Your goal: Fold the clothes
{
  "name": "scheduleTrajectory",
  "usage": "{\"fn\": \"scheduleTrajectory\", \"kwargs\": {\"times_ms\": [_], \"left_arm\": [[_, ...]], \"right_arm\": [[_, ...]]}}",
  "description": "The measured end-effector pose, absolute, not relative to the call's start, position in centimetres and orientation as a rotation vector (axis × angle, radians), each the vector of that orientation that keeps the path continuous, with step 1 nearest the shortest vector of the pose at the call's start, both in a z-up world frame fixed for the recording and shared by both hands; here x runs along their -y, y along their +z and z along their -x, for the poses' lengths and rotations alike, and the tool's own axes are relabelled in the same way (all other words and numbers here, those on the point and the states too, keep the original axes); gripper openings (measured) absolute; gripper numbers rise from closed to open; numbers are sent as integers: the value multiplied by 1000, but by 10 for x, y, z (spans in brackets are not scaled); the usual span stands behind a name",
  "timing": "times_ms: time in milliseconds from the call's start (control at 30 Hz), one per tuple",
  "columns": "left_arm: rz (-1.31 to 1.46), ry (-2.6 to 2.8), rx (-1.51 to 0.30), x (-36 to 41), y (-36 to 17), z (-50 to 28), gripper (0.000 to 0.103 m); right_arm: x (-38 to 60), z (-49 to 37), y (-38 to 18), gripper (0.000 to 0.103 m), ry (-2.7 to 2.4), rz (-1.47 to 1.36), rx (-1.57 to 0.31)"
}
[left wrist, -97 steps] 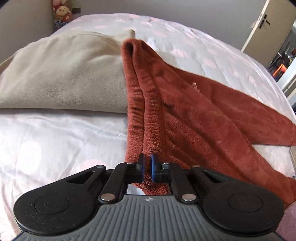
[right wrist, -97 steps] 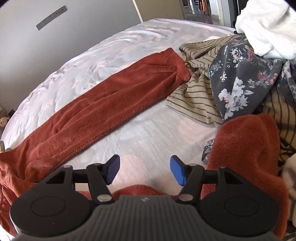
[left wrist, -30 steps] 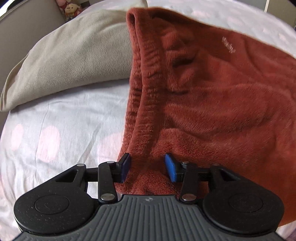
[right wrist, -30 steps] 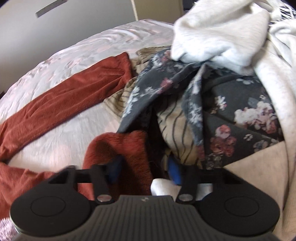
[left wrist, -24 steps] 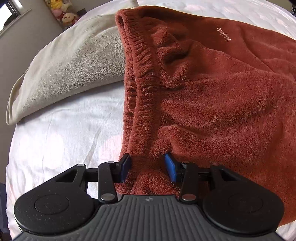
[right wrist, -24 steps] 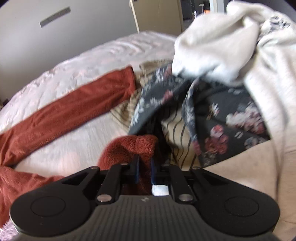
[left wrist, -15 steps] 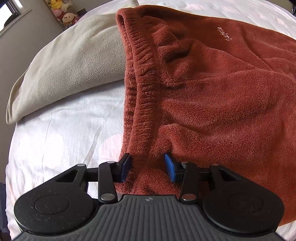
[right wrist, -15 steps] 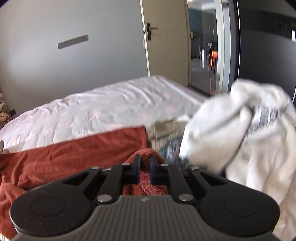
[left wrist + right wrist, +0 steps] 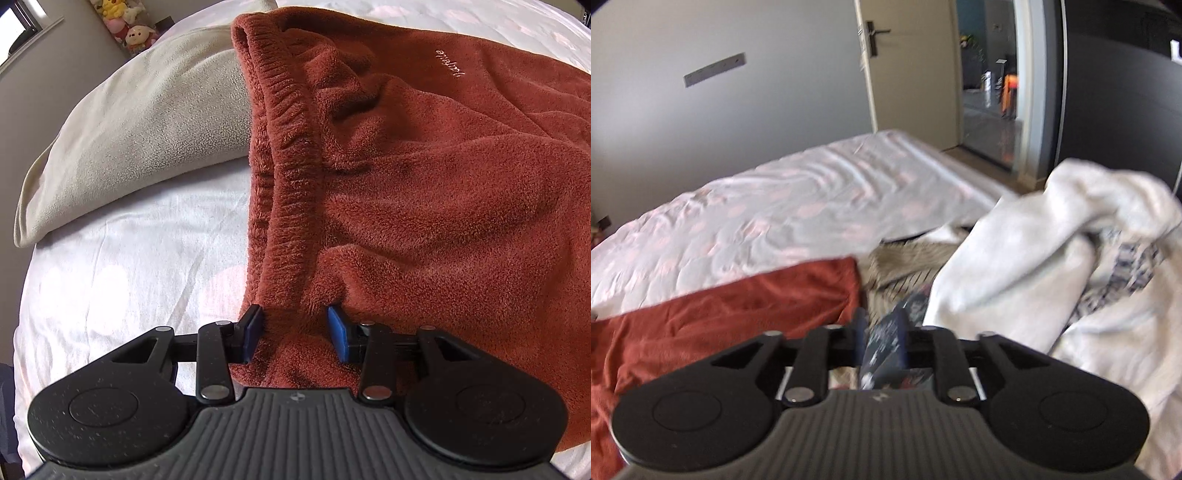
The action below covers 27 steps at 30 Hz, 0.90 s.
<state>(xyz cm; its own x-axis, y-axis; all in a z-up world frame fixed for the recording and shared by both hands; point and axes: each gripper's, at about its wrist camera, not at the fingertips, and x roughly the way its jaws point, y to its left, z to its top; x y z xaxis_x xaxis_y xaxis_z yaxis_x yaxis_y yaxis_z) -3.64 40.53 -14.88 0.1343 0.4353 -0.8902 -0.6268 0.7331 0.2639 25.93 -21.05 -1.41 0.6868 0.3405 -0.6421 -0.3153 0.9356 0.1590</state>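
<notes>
Spreading across both views, the bed (image 9: pixel 110 258) carries a white sheet with faint pink spots; in the right wrist view its far half lies bare up to the grey wall and the open door (image 9: pixel 912 74). Rust-red fleece trousers (image 9: pixel 424 203) cover the right half of the left wrist view, the ribbed waistband (image 9: pixel 288 147) running from near to far down the middle, with small pale lettering on the far right. A beige pillow (image 9: pixel 140 129) lies to the left of the waistband, its right end tucked under the red cloth. In the right wrist view one red trouser leg (image 9: pixel 738 306) stretches across the left side, its cuff just beside a striped garment (image 9: pixel 905 262). A heap of white clothes (image 9: pixel 1052 266) fills the right.

The left claw (image 9: pixel 295 334) stands partly open, its blue pads on either side of the near waistband end; the cloth sits between them without being pinched. The right claw (image 9: pixel 881 345) is blurred; its fingers are narrowly apart with dark floral fabric (image 9: pixel 886 350) showing between them, but I cannot tell whether they grip it.
</notes>
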Motion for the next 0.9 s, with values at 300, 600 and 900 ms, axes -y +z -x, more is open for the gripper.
{"fn": "scheduleTrajectory", "kwargs": {"times_ms": [300, 600, 900], "left_arm": [[151, 783, -1231, -401, -153, 30, 37], [140, 786, -1237, -398, -157, 27, 37], [137, 805, -1233, -395, -157, 28, 24]], "right_arm": [[190, -263, -70, 65, 473, 26, -829], [199, -271, -131, 14, 339, 70, -997], [196, -244, -42, 12, 358, 22, -781]]}}
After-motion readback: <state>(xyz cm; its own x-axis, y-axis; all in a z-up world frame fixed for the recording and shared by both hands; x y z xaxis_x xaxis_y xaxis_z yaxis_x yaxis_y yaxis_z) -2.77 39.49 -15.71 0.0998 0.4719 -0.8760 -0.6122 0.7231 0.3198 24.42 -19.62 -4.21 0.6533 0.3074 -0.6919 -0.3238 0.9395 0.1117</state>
